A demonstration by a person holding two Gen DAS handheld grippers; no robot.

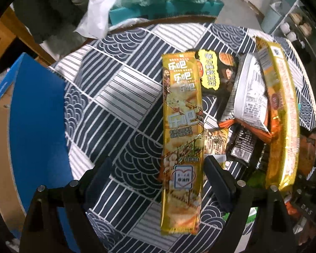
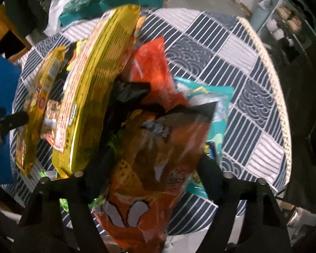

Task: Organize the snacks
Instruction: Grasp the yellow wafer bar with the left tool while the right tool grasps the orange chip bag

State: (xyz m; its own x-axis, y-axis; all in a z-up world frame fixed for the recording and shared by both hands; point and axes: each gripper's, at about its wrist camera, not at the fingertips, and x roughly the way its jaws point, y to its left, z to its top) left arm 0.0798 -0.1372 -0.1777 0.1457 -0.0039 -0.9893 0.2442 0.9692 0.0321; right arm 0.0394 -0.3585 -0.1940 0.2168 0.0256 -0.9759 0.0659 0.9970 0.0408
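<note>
tabletop (image 1: 120, 88): patterned cloth | snack pile (image 2: 137, 97): light, crinkly, slippery | yellow packet (image 1: 182, 139): long, stiffish, take mid-length | left tongs (image 1: 158, 168): spread, astride it | right tongs (image 2: 151, 166): spread around orange bag (image 2: 153, 168) (contact unclear)

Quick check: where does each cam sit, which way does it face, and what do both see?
Left wrist: on the left gripper, facing down at a long yellow snack pack between open jaws.
Right wrist: on the right gripper, facing steeply down at an orange chip bag between its jaws.
Shared: patterned tablecloth, blue box, the yellow pack.
</note>
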